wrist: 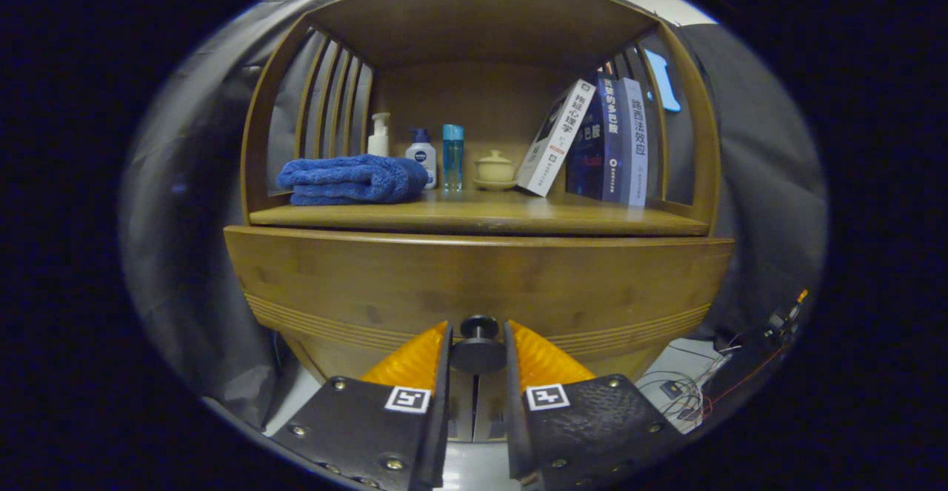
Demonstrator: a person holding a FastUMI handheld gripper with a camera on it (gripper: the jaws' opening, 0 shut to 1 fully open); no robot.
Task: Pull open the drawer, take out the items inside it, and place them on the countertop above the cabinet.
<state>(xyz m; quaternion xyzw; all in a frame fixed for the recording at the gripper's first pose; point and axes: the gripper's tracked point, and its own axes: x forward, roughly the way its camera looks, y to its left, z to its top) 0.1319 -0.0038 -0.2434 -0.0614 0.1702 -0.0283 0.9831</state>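
Observation:
A bamboo cabinet has a wide drawer front (pixel 355 284) below its countertop (pixel 481 217). A dark round knob (pixel 479 344) sticks out of the drawer front at its lower middle. My gripper (pixel 478 346) is shut on this knob, with one finger against each side of it. The inside of the drawer and whatever lies in it are hidden behind the front panel. I cannot tell whether the drawer is pulled out at all.
On the countertop lie a folded blue towel (pixel 348 180), a pump bottle (pixel 380 135), a white bottle (pixel 422 154), a blue tube (pixel 452 156), a lidded cup (pixel 495 170) and leaning books (pixel 600 143). Cables (pixel 689 391) lie on the floor at the right.

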